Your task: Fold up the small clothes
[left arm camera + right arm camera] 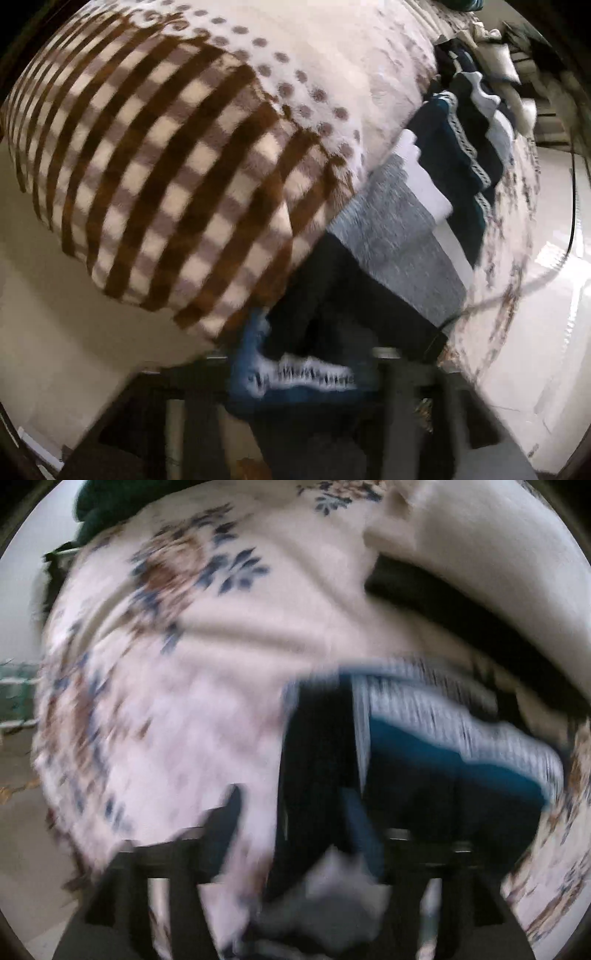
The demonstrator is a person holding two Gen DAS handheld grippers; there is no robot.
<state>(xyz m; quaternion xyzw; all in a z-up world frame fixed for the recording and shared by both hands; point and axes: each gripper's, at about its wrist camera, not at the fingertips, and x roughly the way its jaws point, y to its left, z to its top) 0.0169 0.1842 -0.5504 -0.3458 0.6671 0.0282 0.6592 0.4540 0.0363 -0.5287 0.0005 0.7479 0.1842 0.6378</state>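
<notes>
Teal garment (295, 384) with the pale lace edge lies at your left claw (295, 373), on the bed just below the row of folded clothes (443, 177). That row is your landmark: grey piece nearest, then white, then dark teal lace-trimmed ones further up.

Left claw: jaws apart, teal cloth lying between them. Pads do not look pressed on it, though blur makes this hard to read. Checked blanket (166, 177) sits to the left of the row, floral bedspread (517, 229) to its right.

Right claw (314, 853): jaws stand apart too. Dark cloth and a pale grey bit of fabric (332, 886) lie between them; heavy blur, so you cannot say it is held. A teal piece with striped trim (443, 746) lies just beyond it, on the floral bedspread.

Judgement: you look to be setting down or releasing a folded piece at the near end of the row.

Doing it well:
- Let the cloth settle flat before you pull away; lift straight off so the pads do not drag the fold open.
- Keep the lace edge square with the grey piece beside it.
- Slow your hands. Both views are smeared, and a fast exit likely rumples the top layer.
- Check that no corner clings to a pad.
</notes>
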